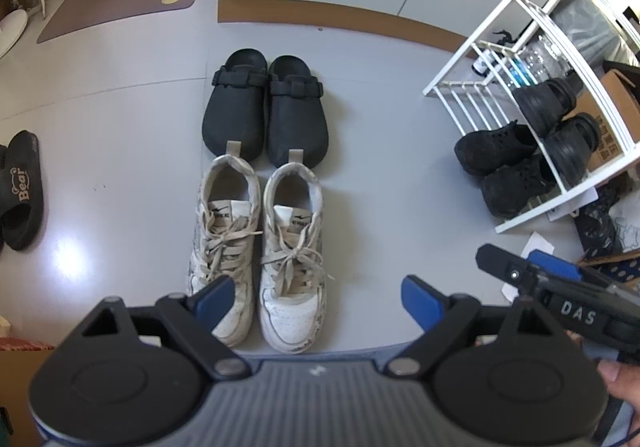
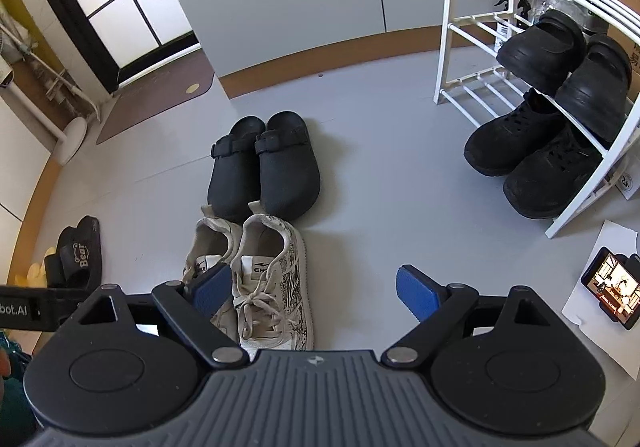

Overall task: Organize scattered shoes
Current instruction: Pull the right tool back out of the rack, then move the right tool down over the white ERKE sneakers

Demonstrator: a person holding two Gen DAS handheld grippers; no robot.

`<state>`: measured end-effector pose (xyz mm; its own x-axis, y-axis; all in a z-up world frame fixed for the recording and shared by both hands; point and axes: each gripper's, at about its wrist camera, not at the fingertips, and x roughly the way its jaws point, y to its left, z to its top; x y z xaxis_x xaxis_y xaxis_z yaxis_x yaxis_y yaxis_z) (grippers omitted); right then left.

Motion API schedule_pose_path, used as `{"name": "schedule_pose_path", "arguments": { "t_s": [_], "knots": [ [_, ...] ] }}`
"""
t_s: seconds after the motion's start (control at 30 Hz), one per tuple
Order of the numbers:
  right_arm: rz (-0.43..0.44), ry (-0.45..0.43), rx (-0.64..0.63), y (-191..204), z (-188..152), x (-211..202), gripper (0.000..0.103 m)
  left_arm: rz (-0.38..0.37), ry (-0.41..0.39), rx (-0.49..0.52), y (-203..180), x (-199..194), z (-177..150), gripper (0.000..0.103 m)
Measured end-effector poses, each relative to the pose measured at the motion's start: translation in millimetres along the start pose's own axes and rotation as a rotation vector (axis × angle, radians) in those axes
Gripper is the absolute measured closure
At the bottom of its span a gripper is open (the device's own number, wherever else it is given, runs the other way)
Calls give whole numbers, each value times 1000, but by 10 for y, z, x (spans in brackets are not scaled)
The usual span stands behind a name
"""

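- Both claws wide open and empty: left gripper (image 1: 318, 297) above the toes of the white sneakers, right gripper (image 2: 316, 293) beside the same pair, over bare floor.
- Far left: black "Bear" slides (image 1: 22, 191) lying alone near the edge of the floor (image 1: 380, 207), well apart from the other shoes; probably still to be sorted.
- Centre, nearer: white sneakers (image 1: 256, 243) set side by side, toes toward the cameras, laces loose.
- Centre, farther: black clogs (image 1: 266, 111) also paired neatly, their toes just touching or almost touching the sneaker heels; cannot tell which.
- Right: white shoe rack (image 2: 448, 47) with black lace-up shoes (image 2: 532, 151) on the lower level and black slip-ons (image 2: 568, 59) on the level above.
- Far right: phone (image 2: 612, 287) on a sheet of paper, not part of the job.
- Progress, as a judgement: about half done. Two pairs on the rack, two pairs lined up on the floor, perhaps waiting for the rack; slides left.
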<state>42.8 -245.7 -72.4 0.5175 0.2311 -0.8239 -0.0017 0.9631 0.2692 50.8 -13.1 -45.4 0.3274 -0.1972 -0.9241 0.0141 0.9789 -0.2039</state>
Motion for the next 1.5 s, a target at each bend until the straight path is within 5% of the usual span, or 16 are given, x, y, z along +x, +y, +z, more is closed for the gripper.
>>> {"name": "schedule_pose_path", "arguments": {
  "t_s": [1.03,1.5],
  "knots": [
    [33,10,66,89,-4,176,11,30,27,10,73,71,23,11],
    [32,37,-1,251,-33,436,12,45,46,8,159,185,51,11]
  ]
}}
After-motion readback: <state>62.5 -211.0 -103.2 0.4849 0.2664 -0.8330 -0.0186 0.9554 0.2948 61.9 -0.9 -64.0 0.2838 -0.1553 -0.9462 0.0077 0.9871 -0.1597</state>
